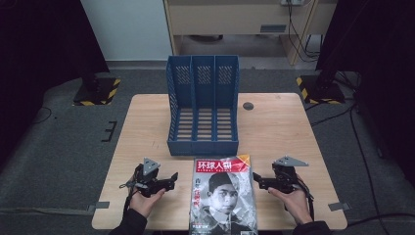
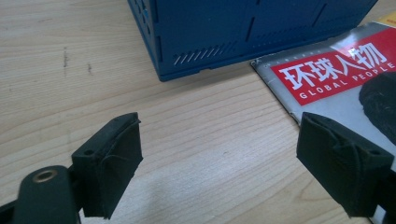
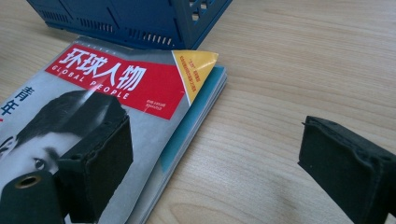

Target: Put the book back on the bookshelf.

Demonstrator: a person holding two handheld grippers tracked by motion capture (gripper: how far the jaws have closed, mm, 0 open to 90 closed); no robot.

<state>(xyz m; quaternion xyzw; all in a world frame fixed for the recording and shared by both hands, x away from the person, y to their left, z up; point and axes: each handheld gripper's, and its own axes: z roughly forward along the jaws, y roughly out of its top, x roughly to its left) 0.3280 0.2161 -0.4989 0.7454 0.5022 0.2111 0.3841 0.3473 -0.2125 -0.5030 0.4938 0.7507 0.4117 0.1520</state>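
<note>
The left gripper (image 1: 169, 181) sits low over the desk (image 1: 147, 117), just left of the magazine (image 1: 222, 196), held from below by the person's left hand (image 1: 146, 201). Its jaws stand wide apart and hold nothing. In the left gripper view one pad is over bare wood and the other reaches the magazine's (image 2: 336, 84) left edge, which suggests it is lined up to come in at that edge rather than from above.

The magazine lies flat, cover up, at the near middle of the desk, its top edge touching or almost touching the front of the blue file rack (image 1: 203, 105). The rack stands upright behind it with three slots open to the top and front, all of them bare. With the magazine lying square in front of the slots, a lift and tilt would likely be enough to stand it in one.

The right gripper (image 1: 262, 183) mirrors the left on the magazine's other side, cradled in the right hand (image 1: 293, 200). Its jaws too are spread wide and empty. In the right gripper view one pad hangs over the cover (image 3: 116, 102) and the other over the desk, so the page edges lie between them, a likely setup for pinching that edge. The yellow corner by the rack (image 3: 140, 21) is curled up slightly, and the pages below fan out a little.
</note>
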